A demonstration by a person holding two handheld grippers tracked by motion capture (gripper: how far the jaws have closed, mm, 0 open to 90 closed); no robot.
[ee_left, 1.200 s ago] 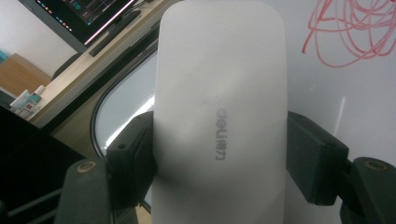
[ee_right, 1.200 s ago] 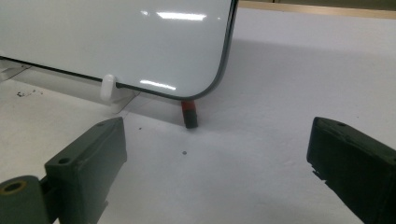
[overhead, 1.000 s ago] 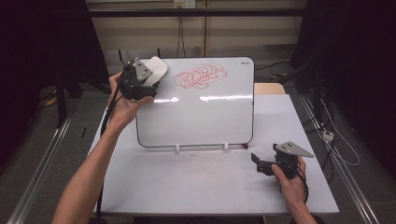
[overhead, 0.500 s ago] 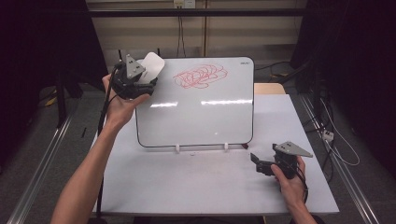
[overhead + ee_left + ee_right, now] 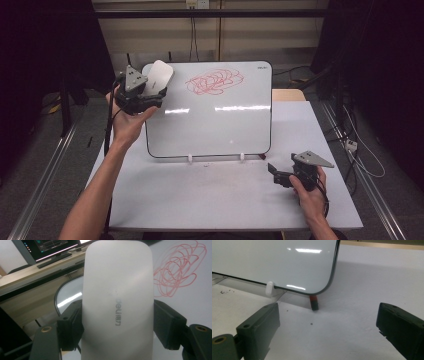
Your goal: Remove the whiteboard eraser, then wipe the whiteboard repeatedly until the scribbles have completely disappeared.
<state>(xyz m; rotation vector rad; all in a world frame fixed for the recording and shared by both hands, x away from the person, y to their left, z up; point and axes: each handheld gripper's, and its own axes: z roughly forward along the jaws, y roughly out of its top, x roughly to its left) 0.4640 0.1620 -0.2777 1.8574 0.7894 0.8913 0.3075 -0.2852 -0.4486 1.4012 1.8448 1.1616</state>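
Left gripper view — left gripper [image 5: 117, 327] clamps white eraser [image 5: 117, 297].

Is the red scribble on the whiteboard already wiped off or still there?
Still there. The red scribble covers the upper whiteboard unbroken, and the eraser, clamped in the left gripper, is beside it.

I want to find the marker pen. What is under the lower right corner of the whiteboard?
A red and black marker sticks out from under the whiteboard corner, lying on the table. Its end shows; the rest is covered by the board.
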